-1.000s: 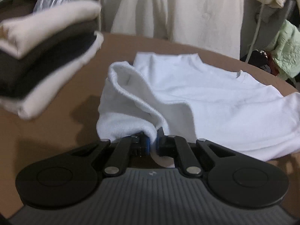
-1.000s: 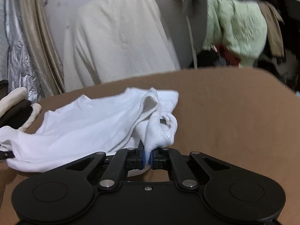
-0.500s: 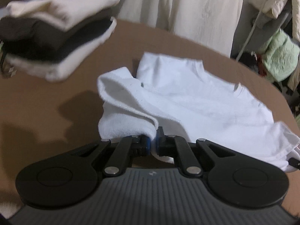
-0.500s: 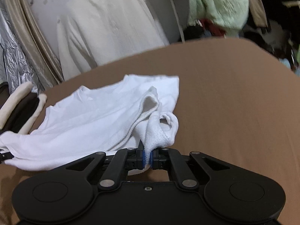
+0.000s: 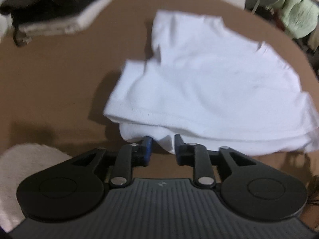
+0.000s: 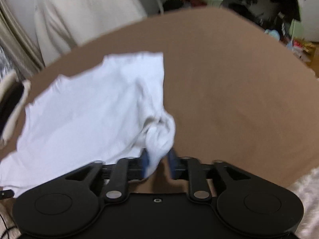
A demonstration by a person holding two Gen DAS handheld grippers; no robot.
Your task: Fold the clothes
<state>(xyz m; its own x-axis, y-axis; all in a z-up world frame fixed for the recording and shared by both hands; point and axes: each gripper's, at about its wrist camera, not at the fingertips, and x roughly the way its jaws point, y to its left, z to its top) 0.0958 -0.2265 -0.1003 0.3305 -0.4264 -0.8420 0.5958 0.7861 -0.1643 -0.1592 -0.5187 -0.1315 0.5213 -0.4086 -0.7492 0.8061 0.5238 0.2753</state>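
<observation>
Jaws on both grippers are opening and narrowly parted: the left gripper [image 5: 161, 145] has a corner of the white shirt [image 5: 209, 83] loose between its pads, and the right gripper [image 6: 158, 162] has the opposite bunched corner draped in its gap, pads apparently no longer pressing. Shirt lies folded over itself on the brown table [image 6: 229, 79], so this reads as release of a finished fold, with a folded stack [image 5: 57, 6] far left.

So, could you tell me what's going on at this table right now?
A person is folding a white shirt on a brown table with two handheld grippers. The left gripper and the right gripper are both opening, each with a bit of the shirt's near edge loose between its jaws. A pile of folded clothes sits at the far left.
</observation>
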